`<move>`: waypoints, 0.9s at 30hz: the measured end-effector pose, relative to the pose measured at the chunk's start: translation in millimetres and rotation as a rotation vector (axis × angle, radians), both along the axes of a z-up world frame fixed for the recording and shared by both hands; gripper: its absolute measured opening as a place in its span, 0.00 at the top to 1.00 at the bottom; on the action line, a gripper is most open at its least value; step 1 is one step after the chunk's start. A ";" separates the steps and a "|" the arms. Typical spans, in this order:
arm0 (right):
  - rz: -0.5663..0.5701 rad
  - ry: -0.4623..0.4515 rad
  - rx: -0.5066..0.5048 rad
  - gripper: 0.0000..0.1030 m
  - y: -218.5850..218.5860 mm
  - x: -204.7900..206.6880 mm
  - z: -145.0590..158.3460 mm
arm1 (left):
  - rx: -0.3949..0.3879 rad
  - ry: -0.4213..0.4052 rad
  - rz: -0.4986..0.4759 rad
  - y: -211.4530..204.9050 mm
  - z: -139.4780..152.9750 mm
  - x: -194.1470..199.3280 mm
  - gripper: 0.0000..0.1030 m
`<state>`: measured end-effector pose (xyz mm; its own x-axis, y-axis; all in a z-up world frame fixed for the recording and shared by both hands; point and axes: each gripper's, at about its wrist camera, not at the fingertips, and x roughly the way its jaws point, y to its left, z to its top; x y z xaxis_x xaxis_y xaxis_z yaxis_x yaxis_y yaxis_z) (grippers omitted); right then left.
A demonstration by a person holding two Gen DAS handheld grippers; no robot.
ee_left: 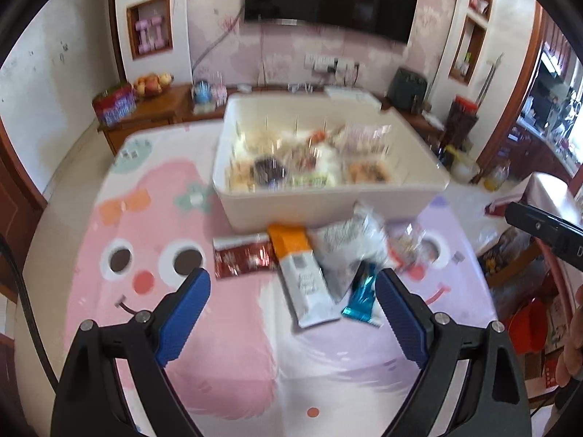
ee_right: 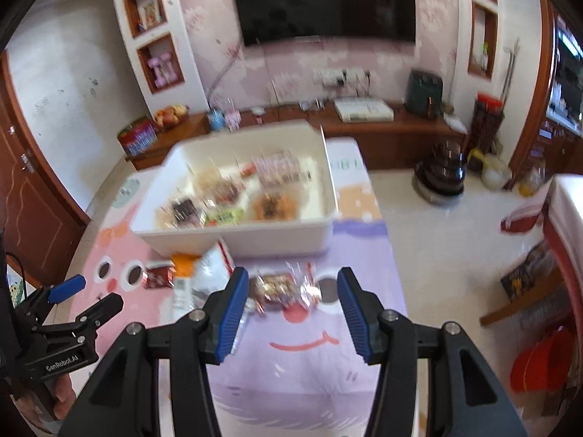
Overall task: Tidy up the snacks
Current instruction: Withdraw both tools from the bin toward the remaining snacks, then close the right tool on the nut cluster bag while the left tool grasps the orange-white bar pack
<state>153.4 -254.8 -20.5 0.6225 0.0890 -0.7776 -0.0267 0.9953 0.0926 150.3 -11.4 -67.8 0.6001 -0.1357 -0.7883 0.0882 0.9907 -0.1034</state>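
- Pointing down at the snacks, the left hand-held gripper [ee_left: 293, 287] has its blue fingers [ee_left: 186, 313] spread wide, and nothing is between them.
- Just past its tips lie a white and orange packet [ee_left: 300, 280], a silver bag [ee_left: 346, 251] and a shiny blue wrapper [ee_left: 362, 296]. The blue wrapper is very near the right-side finger. I cannot tell if they touch.
- A dark red packet [ee_left: 242, 256] lies flat to the left of the white and orange one.
- The right hand-held gripper [ee_right: 293, 286] is partly open and holds nothing. A clear wrapped snack [ee_right: 282, 287] lies on the surface beyond the gap between its fingers [ee_right: 233, 309].
- All these loose snacks sit on a surface with a pink and purple cartoon cloth [ee_left: 145, 291], just in front of a big white bin [ee_left: 328, 200].
- The white bin already has many snacks inside, but they are too blurry to name.
- Behind the surface stand a low wooden cabinet [ee_right: 400, 142] and a dark TV [ee_right: 322, 0] on the wall.
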 end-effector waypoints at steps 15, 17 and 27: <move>-0.095 0.300 0.215 0.50 -26.0 83.8 -124.8 | -0.037 0.237 0.076 -5.9 -108.1 70.1 0.12; -0.105 0.332 0.287 0.50 -31.3 91.4 -137.0 | -0.041 0.253 0.071 -8.5 -114.8 73.7 0.12; -0.010 0.326 0.334 0.31 -7.4 94.0 -144.4 | -0.029 0.250 0.060 -13.7 -118.8 81.1 0.13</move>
<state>247.4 -262.2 -164.9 0.3524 0.3627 -0.8627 0.0669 0.9097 0.4098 231.4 -25.1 -186.6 0.3951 -0.1304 -0.9093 -0.0025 0.9897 -0.1430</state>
